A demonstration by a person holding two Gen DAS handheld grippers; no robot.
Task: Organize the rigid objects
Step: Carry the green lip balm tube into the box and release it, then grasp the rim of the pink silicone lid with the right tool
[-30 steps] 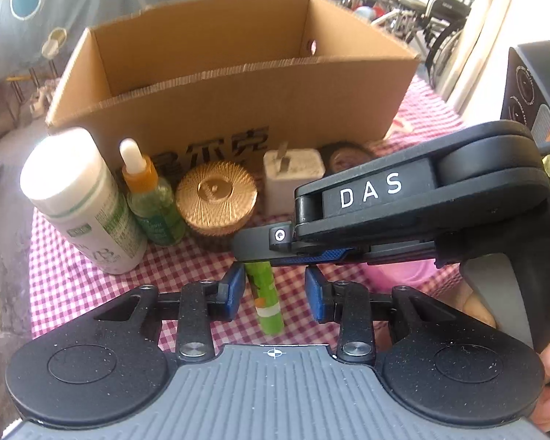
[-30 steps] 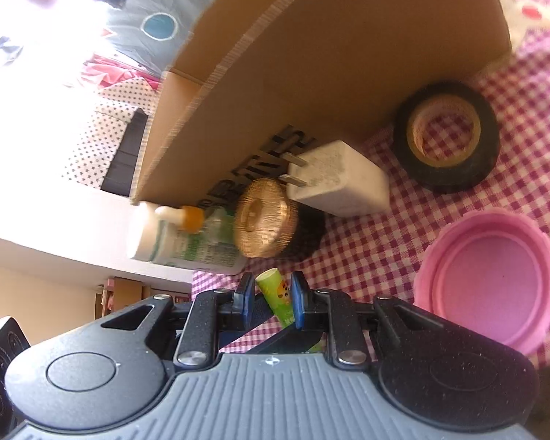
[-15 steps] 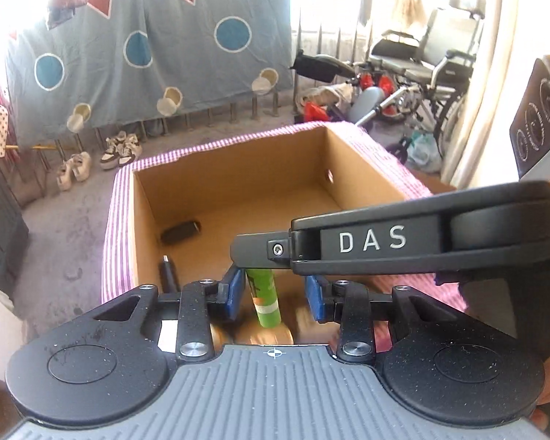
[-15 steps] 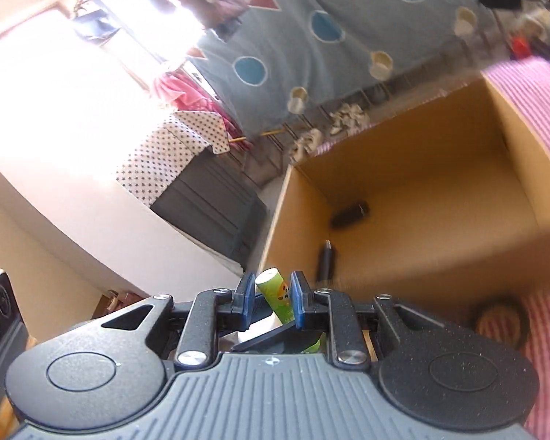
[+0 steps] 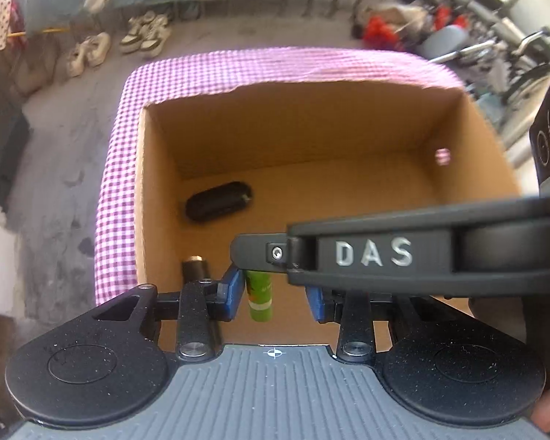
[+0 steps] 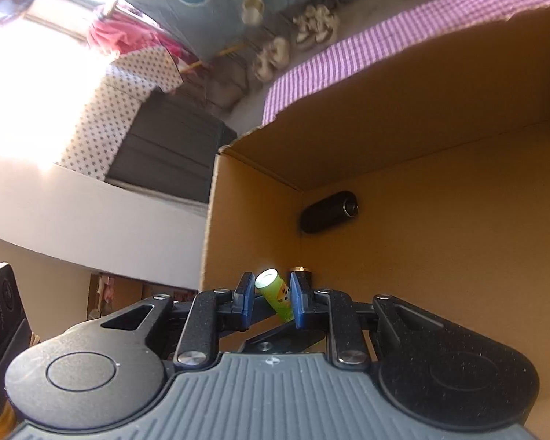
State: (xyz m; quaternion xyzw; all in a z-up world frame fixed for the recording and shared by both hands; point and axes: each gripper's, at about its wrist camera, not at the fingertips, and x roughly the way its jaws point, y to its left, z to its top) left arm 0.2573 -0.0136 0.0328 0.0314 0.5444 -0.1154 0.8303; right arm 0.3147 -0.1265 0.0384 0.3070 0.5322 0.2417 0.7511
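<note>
Checked purple-and-white cloth (image 5: 117,168) covers the table, with a concrete floor, rows of shoes (image 5: 91,51) and wheelchairs (image 5: 502,36) beyond it.

A small green tube (image 6: 275,295) is pinched between the blue pads of the right gripper (image 6: 273,299), its pale round end tilted toward eleven o'clock. From the left wrist view the same tube (image 5: 259,299) hangs below the right gripper's arm, which crosses from three o'clock and bears the raised letters "DAS". It sits between the pads of the left gripper (image 5: 275,299), close against the left one, with a clear gap to the right one. So the left claw stands narrowly apart and seems to hold nothing. The tube carries a small printed picture and faint pale lettering, too blurred to read.

Both grippers hover over an open cardboard box (image 5: 143,190). On its floor lie a black oval case (image 5: 218,201) at about ten o'clock and a dark cylinder with a brassy end (image 5: 193,267) near the front-left wall.

Judging by that, two things are already packed and the tube is the third, carried over the box but not yet released. What remains outside the box cannot be seen here.
</note>
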